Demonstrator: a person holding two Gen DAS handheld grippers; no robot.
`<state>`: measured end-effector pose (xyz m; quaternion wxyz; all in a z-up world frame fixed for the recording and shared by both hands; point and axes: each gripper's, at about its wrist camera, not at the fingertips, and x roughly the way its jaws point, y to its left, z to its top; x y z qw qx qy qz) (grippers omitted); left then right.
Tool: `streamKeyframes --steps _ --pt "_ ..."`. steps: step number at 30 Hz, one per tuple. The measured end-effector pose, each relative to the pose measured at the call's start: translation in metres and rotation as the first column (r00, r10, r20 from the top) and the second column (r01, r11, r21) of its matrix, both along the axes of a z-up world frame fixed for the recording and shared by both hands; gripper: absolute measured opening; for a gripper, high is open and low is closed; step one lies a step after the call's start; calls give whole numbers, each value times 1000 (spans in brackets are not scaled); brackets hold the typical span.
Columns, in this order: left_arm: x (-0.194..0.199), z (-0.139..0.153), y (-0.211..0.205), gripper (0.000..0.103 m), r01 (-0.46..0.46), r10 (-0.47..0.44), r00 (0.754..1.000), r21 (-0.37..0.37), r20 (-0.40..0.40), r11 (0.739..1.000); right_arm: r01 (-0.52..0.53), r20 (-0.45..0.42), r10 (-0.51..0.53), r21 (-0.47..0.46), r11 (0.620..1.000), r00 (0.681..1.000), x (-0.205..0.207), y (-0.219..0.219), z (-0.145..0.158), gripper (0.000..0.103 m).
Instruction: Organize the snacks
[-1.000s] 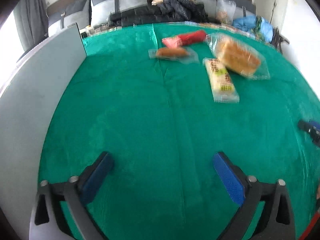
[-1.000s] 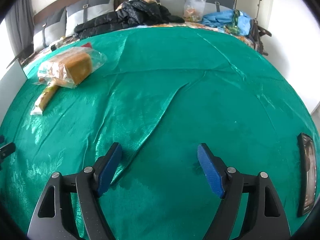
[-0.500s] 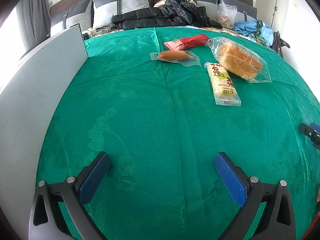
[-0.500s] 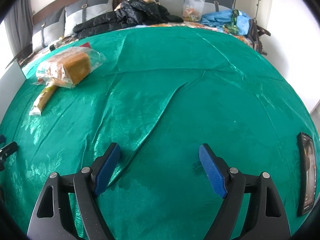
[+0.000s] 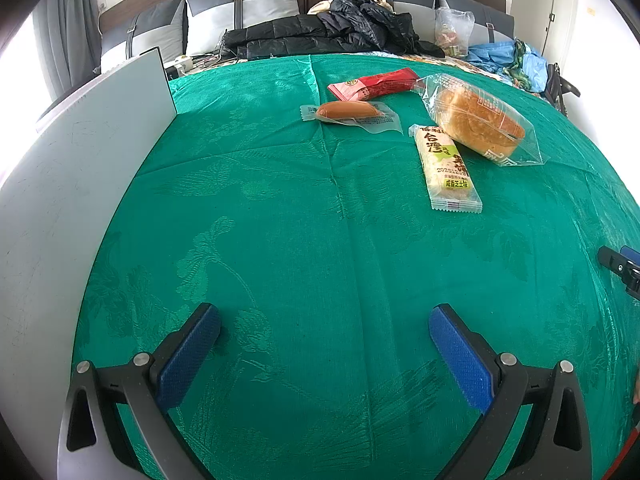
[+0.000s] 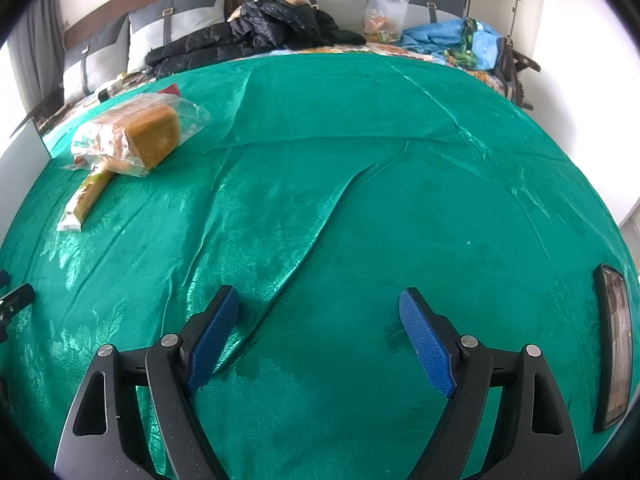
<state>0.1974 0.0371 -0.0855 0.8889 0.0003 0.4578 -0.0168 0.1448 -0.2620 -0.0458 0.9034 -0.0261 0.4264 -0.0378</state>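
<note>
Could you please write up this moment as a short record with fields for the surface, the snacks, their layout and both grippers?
surface: green cloth
snacks: bread loaf in clear bag; long yellow-green bar; sausage in clear wrap; red packet
layout: all four clustered at the far right in the left wrist view; bar's far end by the loaf
left gripper: open, empty, over bare cloth
right gripper: open, empty
other: white board; phone

Cloth (image 5: 280,240) open ahead; white board (image 5: 80,200) blocks left.
</note>
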Motion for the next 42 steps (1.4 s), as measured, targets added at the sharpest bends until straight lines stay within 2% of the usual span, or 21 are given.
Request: streamKeyframes --steps 34,42 --pt "0 -1 -1 103 0 0 1000 0 0 1000 -1 0 1 1 1000 1000 -1 0 0 85" --pt "1 -2 -1 103 0 0 1000 0 1 1000 6 -2 -6 -2 1000 1000 -3 -2 0 87"
